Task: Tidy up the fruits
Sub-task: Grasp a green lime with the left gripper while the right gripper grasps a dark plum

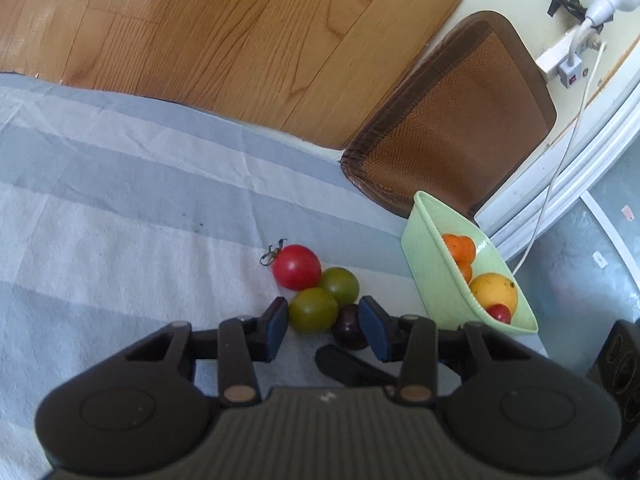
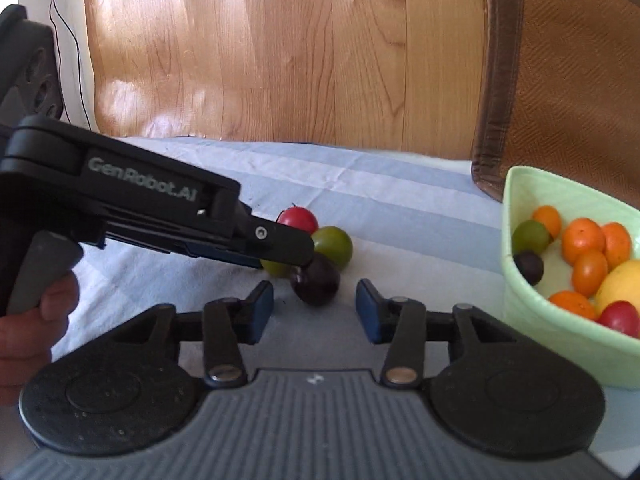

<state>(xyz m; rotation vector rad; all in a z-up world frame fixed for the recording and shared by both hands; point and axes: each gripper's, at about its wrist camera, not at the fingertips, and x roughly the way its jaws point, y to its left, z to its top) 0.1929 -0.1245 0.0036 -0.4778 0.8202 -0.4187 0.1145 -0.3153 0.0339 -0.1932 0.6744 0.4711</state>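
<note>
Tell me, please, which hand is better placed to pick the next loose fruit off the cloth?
Left: the left gripper flanks the nearer green tomato and dark fruit, while the right gripper sits short of them, open and empty.

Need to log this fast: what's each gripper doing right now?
Left gripper: open, tips around green tomato and dark tomato, no clear grip.
Right gripper: open, empty.

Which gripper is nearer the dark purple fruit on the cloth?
Left. The left gripper has the dark purple fruit between its fingertips; the right gripper sits just short of it, empty.
</note>
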